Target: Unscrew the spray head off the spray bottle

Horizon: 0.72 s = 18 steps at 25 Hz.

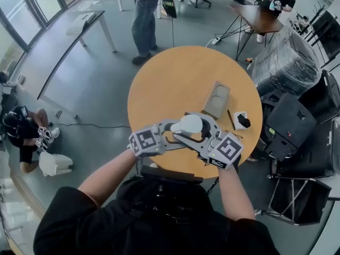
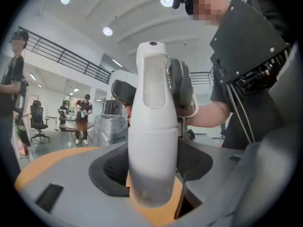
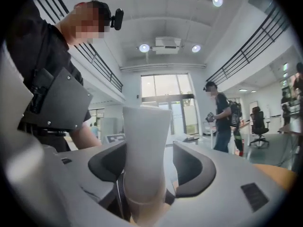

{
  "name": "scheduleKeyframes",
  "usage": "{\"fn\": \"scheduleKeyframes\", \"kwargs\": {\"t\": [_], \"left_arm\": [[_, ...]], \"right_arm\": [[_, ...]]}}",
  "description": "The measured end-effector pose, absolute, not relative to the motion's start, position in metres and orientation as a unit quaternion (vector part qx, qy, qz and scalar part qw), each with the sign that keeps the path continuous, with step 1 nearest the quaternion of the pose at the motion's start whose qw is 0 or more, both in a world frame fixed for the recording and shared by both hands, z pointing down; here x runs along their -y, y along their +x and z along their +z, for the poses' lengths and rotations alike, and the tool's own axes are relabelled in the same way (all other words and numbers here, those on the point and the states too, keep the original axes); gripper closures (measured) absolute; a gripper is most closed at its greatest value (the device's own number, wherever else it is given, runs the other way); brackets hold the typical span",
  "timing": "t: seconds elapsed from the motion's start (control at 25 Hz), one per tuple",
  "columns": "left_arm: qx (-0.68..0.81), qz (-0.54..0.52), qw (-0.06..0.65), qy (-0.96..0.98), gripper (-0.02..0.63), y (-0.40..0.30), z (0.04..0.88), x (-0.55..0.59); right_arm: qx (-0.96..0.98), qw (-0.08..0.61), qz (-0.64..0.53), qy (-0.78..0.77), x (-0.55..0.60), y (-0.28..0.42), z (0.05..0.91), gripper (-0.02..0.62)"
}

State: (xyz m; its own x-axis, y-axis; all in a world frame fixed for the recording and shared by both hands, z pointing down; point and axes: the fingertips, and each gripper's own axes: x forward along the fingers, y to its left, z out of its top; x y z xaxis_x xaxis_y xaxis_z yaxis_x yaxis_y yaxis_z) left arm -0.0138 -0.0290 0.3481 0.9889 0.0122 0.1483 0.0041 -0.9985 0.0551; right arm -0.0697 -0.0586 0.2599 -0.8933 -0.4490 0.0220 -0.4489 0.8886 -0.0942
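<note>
Both grippers meet over the near edge of the round table (image 1: pixel 170 78), and the white bottle (image 1: pixel 189 124) stands upright between them; whether its base rests on the wood, I cannot tell.

Left gripper (image 2: pixel 152 169) comes in about level, clamped on the lower body of the bottle; both dark pads (image 2: pixel 111 171) sit tight against its sides, with orange tabletop showing just beneath.

Up top, the head (image 2: pixel 152 74) sits on the bottle, rounded cap and all; in the left gripper view the far gripper's pads flank it on either side.

Right gripper (image 3: pixel 151 167) faces in from the opposite side; its jaws stand wide around the upper part of the bottle, not pressing; a clear gap shows between the white wall and one pad, while the other pad lies close alongside.

Further back on the table, a grey tray (image 1: pixel 217 99) lies flat with two round hollows; just beside it, nearer the right rim, a small white and black item (image 1: pixel 242 120), too small to name.

Beyond the table a person (image 1: pixel 144 20) stands on the grey floor.
</note>
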Motion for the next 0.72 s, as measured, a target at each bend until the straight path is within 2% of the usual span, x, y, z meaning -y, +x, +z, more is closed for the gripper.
{"fn": "scheduleKeyframes", "kwargs": {"t": [0.2, 0.4, 0.44, 0.72], "left_arm": [[0.124, 0.075, 0.004, 0.99, 0.301, -0.008, 0.339, 0.063], [0.219, 0.078, -0.02, 0.972, 0.301, -0.008, 0.334, 0.074], [0.228, 0.076, -0.018, 0.971, 0.299, -0.009, 0.333, 0.074], [0.183, 0.067, -0.011, 0.981, 0.301, -0.011, 0.334, 0.068]], "right_arm": [[-0.944, -0.03, -0.032, -0.326, 0.079, -0.067, 0.27, 0.288], [-0.908, 0.004, 0.012, -0.419, 0.092, -0.058, 0.253, 0.31], [-0.905, 0.009, 0.015, -0.425, 0.092, -0.058, 0.251, 0.346], [-0.933, 0.018, 0.007, -0.36, 0.086, -0.067, 0.247, 0.37]]}}
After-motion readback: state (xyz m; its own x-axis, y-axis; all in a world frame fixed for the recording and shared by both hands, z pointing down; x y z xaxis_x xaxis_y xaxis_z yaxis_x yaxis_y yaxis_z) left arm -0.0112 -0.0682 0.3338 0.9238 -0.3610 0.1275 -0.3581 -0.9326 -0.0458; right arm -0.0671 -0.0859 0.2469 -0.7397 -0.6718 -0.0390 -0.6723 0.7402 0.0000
